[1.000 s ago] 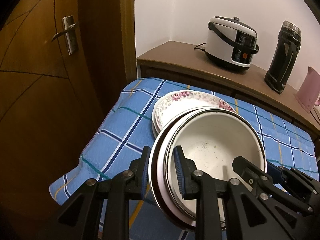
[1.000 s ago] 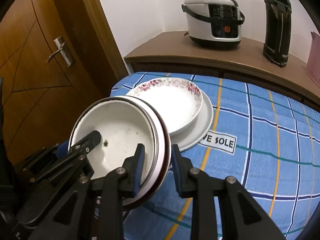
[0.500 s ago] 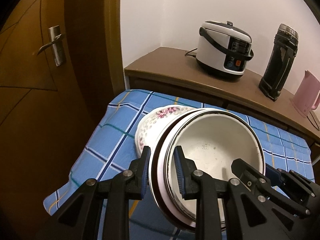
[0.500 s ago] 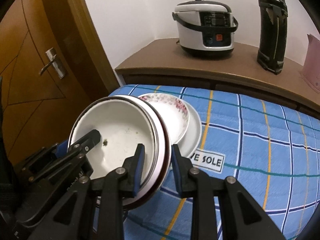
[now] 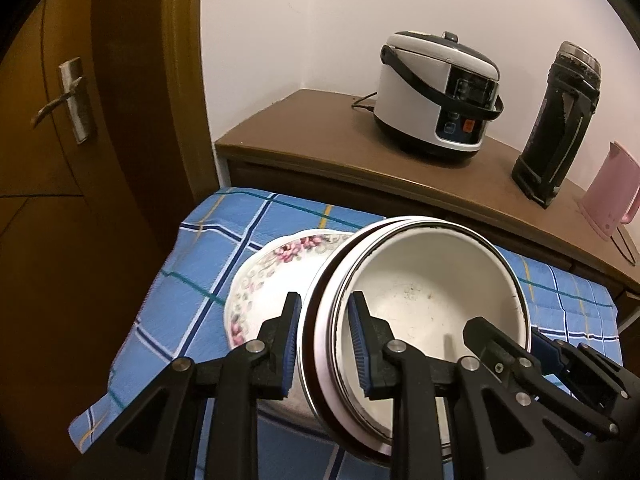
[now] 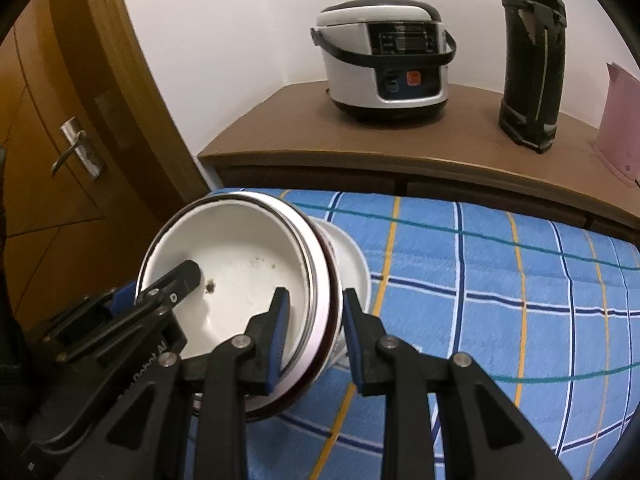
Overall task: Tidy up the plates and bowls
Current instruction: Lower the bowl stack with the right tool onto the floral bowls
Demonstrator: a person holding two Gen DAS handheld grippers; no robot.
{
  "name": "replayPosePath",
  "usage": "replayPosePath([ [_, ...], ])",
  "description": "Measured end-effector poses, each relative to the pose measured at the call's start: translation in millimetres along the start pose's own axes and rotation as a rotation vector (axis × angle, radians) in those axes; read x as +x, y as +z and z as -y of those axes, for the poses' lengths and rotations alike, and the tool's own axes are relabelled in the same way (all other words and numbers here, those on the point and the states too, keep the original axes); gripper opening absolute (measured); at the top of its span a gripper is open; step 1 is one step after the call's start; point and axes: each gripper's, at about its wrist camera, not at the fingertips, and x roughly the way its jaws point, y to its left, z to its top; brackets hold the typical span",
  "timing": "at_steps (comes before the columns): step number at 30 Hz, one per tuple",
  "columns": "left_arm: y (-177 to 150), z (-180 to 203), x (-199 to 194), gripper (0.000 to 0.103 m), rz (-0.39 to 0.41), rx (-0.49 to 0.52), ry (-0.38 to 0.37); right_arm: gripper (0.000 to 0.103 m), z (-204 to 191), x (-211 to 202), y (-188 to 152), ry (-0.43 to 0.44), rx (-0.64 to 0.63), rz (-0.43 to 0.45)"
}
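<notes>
A stack of white enamel bowls [image 5: 424,292] with dark rims is held in the air between both grippers. My left gripper [image 5: 324,344] is shut on the stack's left rim. My right gripper [image 6: 314,330] is shut on its right rim, where the stack [image 6: 240,256] shows white inside with small dark specks. Under the stack, a floral-rimmed bowl [image 5: 272,272] sits on the blue checked tablecloth [image 5: 216,240]. In the right wrist view only a white plate edge [image 6: 352,264] shows beneath the stack.
A brown sideboard [image 6: 460,148] behind the table carries a white rice cooker [image 6: 384,52], a tall black appliance [image 6: 532,56] and a pink kettle [image 5: 608,196]. A wooden door with a metal handle [image 5: 68,100] stands at the left. The cloth [image 6: 520,280] extends to the right.
Both grippers have carried the bowl stack further over the floral bowl, which is now mostly covered. The cameras have come closer to the table's back left corner.
</notes>
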Motion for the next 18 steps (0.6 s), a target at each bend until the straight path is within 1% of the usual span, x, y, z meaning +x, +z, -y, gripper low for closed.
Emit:
replayPosePath([
  [10, 15, 3, 25, 0.027, -0.027, -0.007, -0.002, 0.027, 7, 21, 21, -0.007, 0.001, -0.032],
  [18, 21, -3, 42, 0.027, -0.056, -0.027, -0.002, 0.027, 7, 35, 27, -0.012, -0.002, -0.056],
])
